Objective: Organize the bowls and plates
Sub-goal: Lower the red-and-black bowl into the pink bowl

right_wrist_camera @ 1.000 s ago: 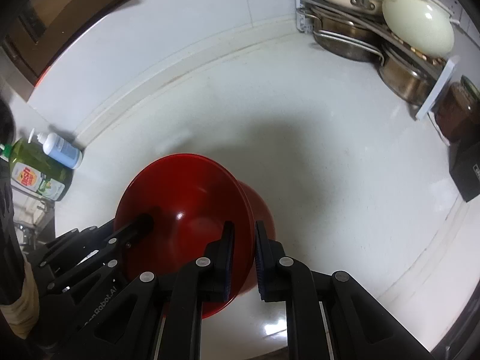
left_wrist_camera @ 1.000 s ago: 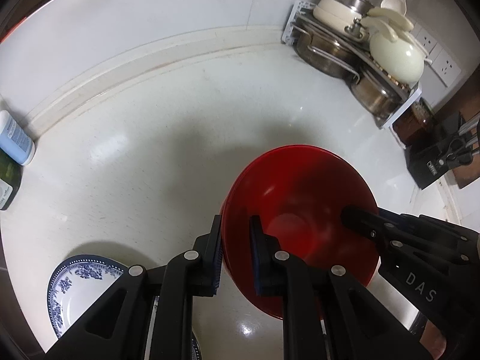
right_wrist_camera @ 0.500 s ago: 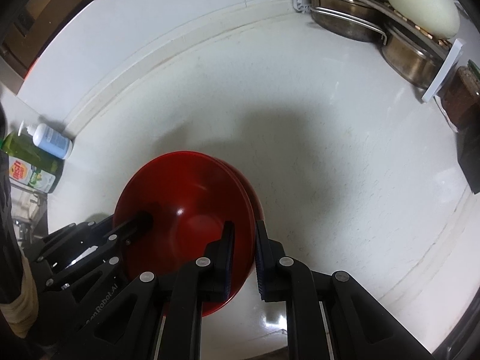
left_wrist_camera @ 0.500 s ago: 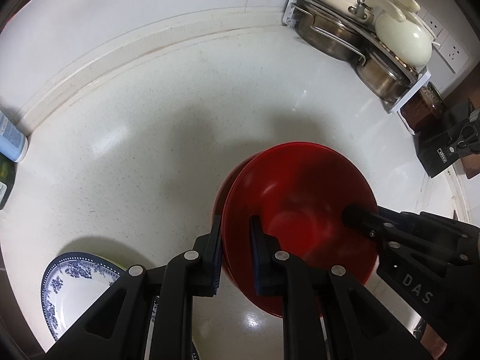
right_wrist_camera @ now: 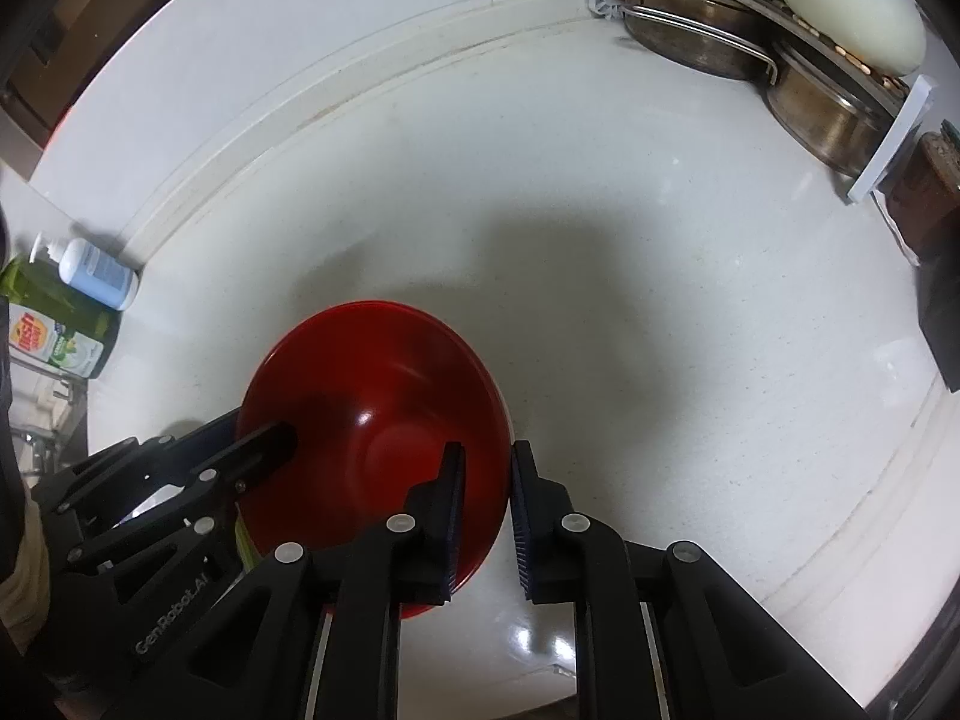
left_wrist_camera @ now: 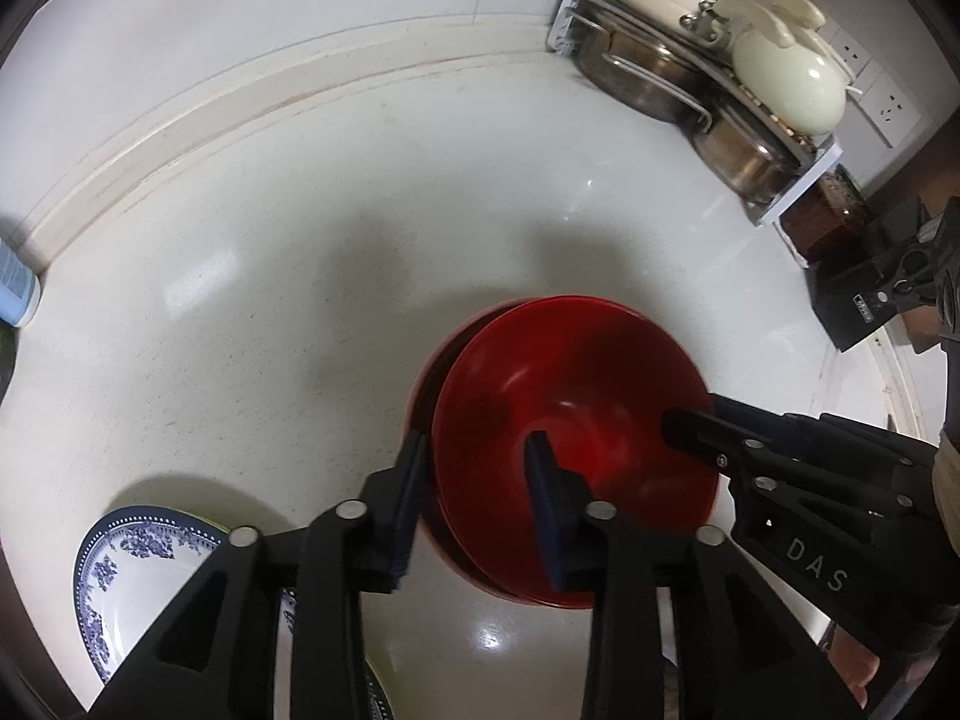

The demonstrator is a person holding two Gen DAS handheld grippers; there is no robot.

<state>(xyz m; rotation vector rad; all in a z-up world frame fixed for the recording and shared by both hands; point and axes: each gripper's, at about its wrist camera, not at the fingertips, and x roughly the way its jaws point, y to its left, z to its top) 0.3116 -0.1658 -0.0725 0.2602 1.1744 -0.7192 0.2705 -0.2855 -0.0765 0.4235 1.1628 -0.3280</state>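
A red bowl sits nested in a second red bowl on the white counter. My left gripper is open, its fingers standing either side of the bowl's left rim with a gap. My right gripper straddles the bowl's right rim with its fingers slightly apart, open. Each gripper shows in the other's view, at the opposite rim. A blue-and-white patterned plate lies at the lower left of the left wrist view.
A white rack with steel pots and cream lids stands at the back right. Beside it are a dark jar and a black knife block. Soap bottles stand at the left by the wall.
The held red bowl has come down into the second red bowl. Both grippers' fingers have spread apart and let go of its rim.
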